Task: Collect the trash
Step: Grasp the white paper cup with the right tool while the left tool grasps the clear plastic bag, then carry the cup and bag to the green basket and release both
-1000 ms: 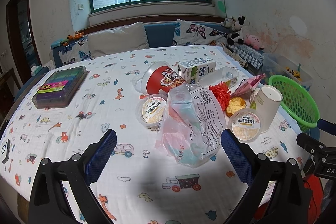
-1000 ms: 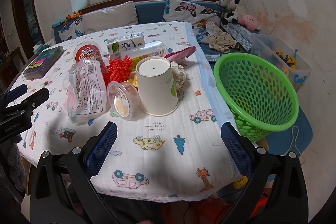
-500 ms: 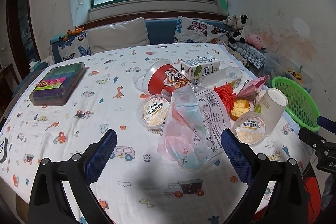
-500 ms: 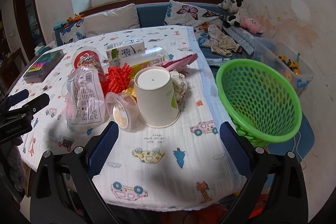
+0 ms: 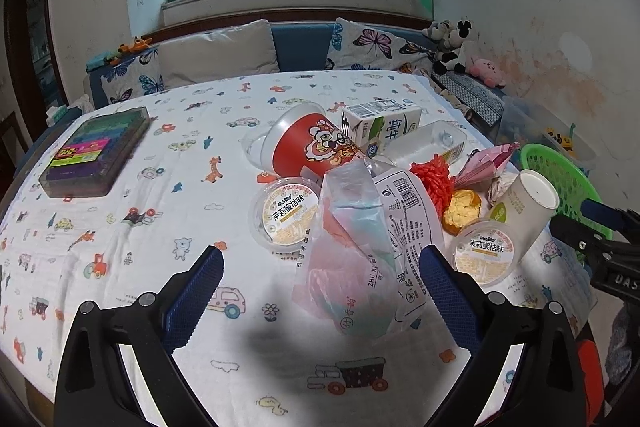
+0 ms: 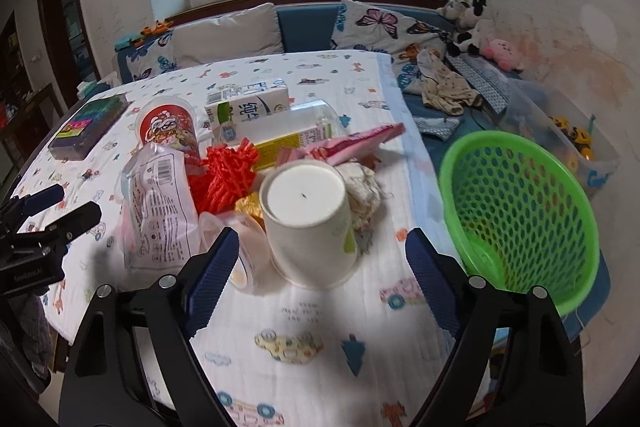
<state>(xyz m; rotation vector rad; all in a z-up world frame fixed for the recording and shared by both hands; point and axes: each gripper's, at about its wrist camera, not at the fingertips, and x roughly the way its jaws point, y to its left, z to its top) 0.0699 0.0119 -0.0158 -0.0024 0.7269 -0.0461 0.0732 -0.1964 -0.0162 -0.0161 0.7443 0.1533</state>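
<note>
At the near right of the tabletop (image 6: 320,359), the right tool (image 6: 316,269) has come in on the upturned paper cup (image 6: 308,223): the cup fills more of the right wrist view than a second ago and now sits between the blue pads (image 6: 212,277). Jaws are closing, narrower than a second ago, but gaps show on both sides of the cup, so pads not pressing yet. Nothing held.

Left tool (image 5: 320,293) has also crept forward toward the pile; jaws wide apart, unchanged, empty. The clear plastic bag (image 5: 360,247) lies just ahead of it, partly between the pads, with one jelly cup (image 5: 286,213) to its left and another (image 5: 484,251) to its right, leaning against the paper cup.

Trash itself hasn't moved: red tub (image 5: 316,147), milk carton (image 5: 382,127), orange net (image 6: 226,177), pink wrapper (image 6: 360,143) and crumpled tissue (image 6: 362,193) all sit in the same heap, right half of the tabletop. Green basket (image 6: 516,219) is off the right edge, near the cup, and looks empty.

Read: this is the pre-grasp on the paper cup, first item, nothing collected yet. Likely next is close, lift, short carry right to the basket. Risk: the jelly cup touching the paper cup may tip or drag along when it's lifted, and a thin paper wall will crush if squeezed hard.
</note>
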